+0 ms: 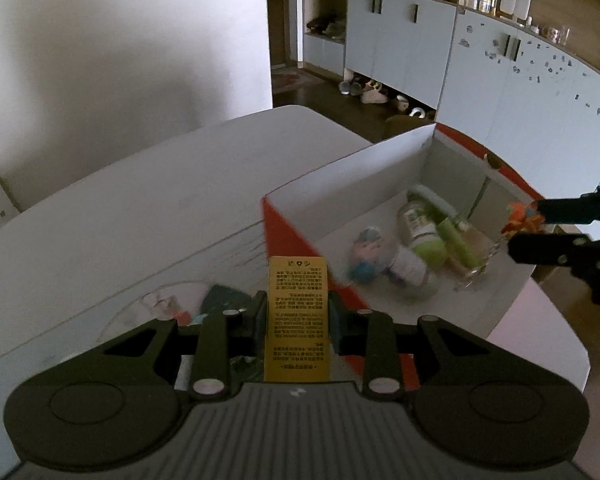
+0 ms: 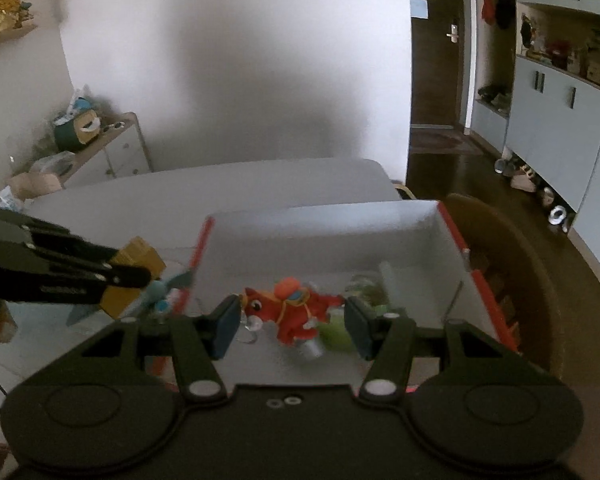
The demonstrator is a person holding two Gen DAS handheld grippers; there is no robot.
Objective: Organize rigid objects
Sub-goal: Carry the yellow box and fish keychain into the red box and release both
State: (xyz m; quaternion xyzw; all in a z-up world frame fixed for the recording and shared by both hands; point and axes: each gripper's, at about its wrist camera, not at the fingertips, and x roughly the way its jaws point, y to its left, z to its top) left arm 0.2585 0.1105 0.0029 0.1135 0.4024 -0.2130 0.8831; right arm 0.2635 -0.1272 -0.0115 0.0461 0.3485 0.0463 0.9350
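My left gripper [image 1: 296,312] is shut on a narrow yellow box [image 1: 298,316] with dark print, held upright just left of the near corner of the white box with orange edges [image 1: 340,184]. In the right wrist view that yellow box [image 2: 140,264] shows at the left, in the black fingers [image 2: 100,276] of the left gripper. My right gripper [image 2: 292,320] is shut on a red toy figure [image 2: 292,312] with an orange cap, held over the inside of the white box [image 2: 340,240]. The left wrist view shows the toy [image 1: 522,220] at the right, above the box's right wall.
Inside the white box lie green-capped bottles [image 1: 432,232], a small blue and pink figure [image 1: 366,252] and clear items. A clear dish with small things [image 1: 164,304] sits on the white table [image 1: 140,208]. Beyond it stand a dark chair [image 2: 500,240] and pale cabinets [image 1: 500,80].
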